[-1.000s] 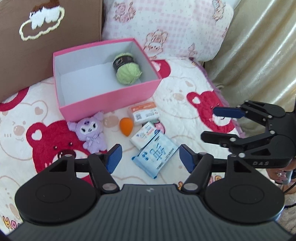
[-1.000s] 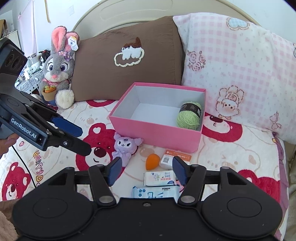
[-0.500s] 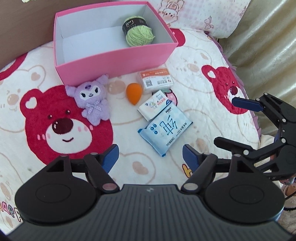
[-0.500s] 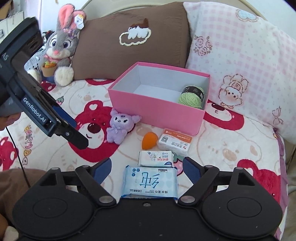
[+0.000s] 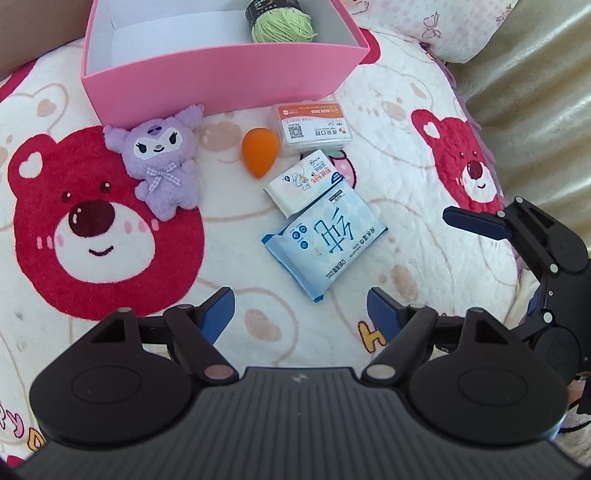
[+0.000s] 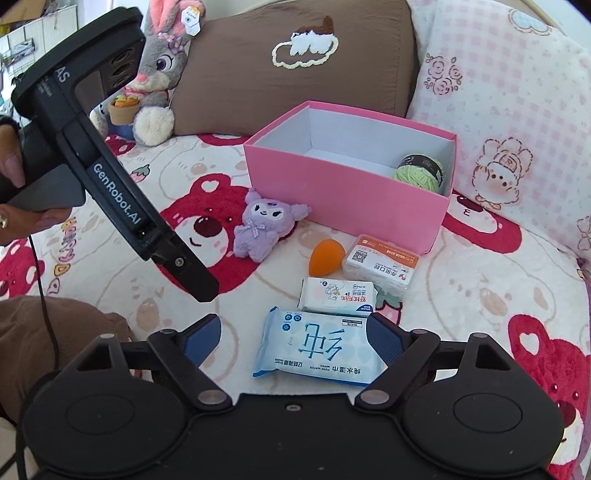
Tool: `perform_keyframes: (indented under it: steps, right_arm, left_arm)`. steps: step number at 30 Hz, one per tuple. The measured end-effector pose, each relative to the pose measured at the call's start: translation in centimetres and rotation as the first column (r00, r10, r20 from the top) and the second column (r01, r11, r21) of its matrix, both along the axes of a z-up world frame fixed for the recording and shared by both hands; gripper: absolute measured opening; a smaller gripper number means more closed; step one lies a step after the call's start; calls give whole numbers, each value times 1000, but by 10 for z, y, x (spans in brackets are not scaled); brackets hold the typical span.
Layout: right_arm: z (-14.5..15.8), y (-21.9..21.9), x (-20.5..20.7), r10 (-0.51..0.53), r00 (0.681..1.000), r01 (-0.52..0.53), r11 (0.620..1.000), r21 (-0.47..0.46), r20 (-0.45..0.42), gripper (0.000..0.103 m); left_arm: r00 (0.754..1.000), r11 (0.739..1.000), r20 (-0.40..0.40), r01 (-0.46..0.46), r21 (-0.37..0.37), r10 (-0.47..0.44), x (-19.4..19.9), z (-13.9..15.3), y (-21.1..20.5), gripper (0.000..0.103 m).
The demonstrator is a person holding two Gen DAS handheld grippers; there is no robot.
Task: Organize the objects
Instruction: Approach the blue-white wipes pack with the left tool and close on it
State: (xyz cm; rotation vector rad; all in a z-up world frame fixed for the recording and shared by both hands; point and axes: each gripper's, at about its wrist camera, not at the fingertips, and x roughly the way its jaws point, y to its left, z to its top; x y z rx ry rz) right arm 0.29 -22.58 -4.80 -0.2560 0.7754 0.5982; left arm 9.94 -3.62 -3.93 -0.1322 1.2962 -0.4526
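A pink box (image 5: pixel 221 77) (image 6: pixel 343 199) stands open on the bed with a green yarn ball (image 5: pixel 284 26) (image 6: pixel 419 173) inside. In front of it lie a purple plush (image 5: pixel 162 162) (image 6: pixel 266 225), an orange sponge (image 5: pixel 258 151) (image 6: pixel 325 256), a white card box (image 5: pixel 314 123) (image 6: pixel 380 264), a tissue pack (image 5: pixel 304 182) (image 6: pixel 338 295) and a blue wipes pack (image 5: pixel 325 236) (image 6: pixel 319 349). My right gripper (image 6: pixel 293 338) is open, its fingers on either side of the wipes pack. My left gripper (image 5: pixel 301 312) is open and empty, above the bed just short of the wipes pack.
A brown pillow (image 6: pixel 295 66) and a pink checked pillow (image 6: pixel 509 96) lean behind the box. A grey rabbit plush (image 6: pixel 155 74) sits at the back left. The bedspread (image 5: pixel 110 221) has red bear prints. The bed edge and a gold curtain (image 5: pixel 535 74) are to the right.
Both grippers have moved forward and down toward the items. The right gripper's fingers now straddle the blue wipes pack. The box and items have not moved.
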Motion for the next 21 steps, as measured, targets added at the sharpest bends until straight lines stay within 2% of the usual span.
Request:
perform_keyframes:
  steps: [4,8,12,16,21]
  right_arm:
    - [-13,-1,1,15,1000,-15,1000,6,10,89]
    - [-42,-4,7,-4,1000,5,999,49,-14,89]
    - [-65,-10,17,-72,997,74,995,63,-40,89]
    - [-77,-15,25,-117,991,121,991,58,-70,89]
    - [-88,-20,33,-151,985,156,986,57,-86,89]
  left_arm:
    - [1000,1000,10,-5,9,5,-1,-12,-6,78]
    - [996,997,75,-41,61,37,2,-29,-11,78]
    - [990,995,108,-95,23,92,13,-40,-6,75]
    - [991,996,102,-85,9,83,16,-48,-12,75]
    - [995,998,83,-53,32,50,15,-63,-26,75]
